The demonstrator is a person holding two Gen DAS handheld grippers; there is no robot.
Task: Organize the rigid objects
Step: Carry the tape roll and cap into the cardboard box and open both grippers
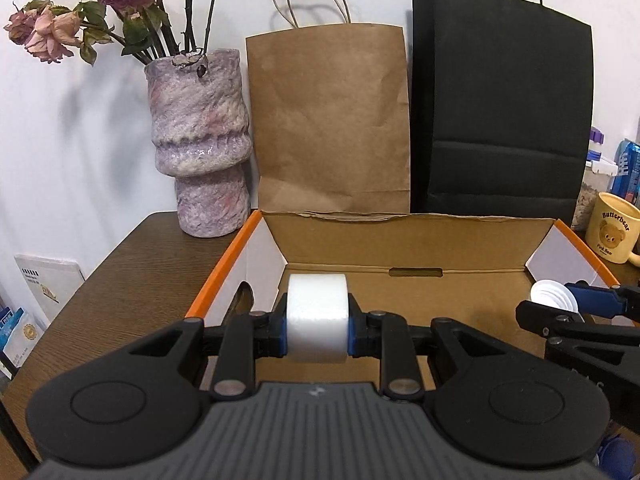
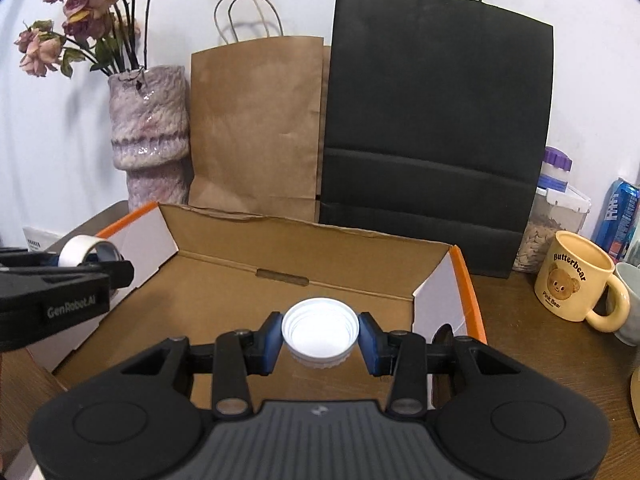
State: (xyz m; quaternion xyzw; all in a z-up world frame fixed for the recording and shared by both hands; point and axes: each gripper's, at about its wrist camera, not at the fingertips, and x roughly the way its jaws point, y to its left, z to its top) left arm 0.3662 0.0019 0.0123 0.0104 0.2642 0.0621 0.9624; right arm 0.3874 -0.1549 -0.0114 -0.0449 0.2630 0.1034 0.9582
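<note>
My left gripper (image 1: 317, 326) is shut on a white roll of tape (image 1: 317, 308), held upright over the left part of an open cardboard box (image 1: 460, 240) with orange edges. The right gripper (image 2: 319, 334) is shut on a white screw lid (image 2: 319, 326), its hollow side up, above the box floor (image 2: 224, 308) near the right wall. From the right wrist view the left gripper (image 2: 86, 258) and its tape roll (image 2: 80, 250) show at the left edge. The left wrist view catches the right gripper (image 1: 560, 300) with the lid (image 1: 550, 296) at the right edge.
Behind the box stand a purple-pink vase (image 1: 200, 144) of dried roses, a brown paper bag (image 1: 328, 120) and a black paper bag (image 1: 504, 120). A yellow bear mug (image 2: 576, 276), a food jar (image 2: 556, 216) and a blue can (image 2: 620, 216) sit right of the box on the brown table (image 1: 132, 276).
</note>
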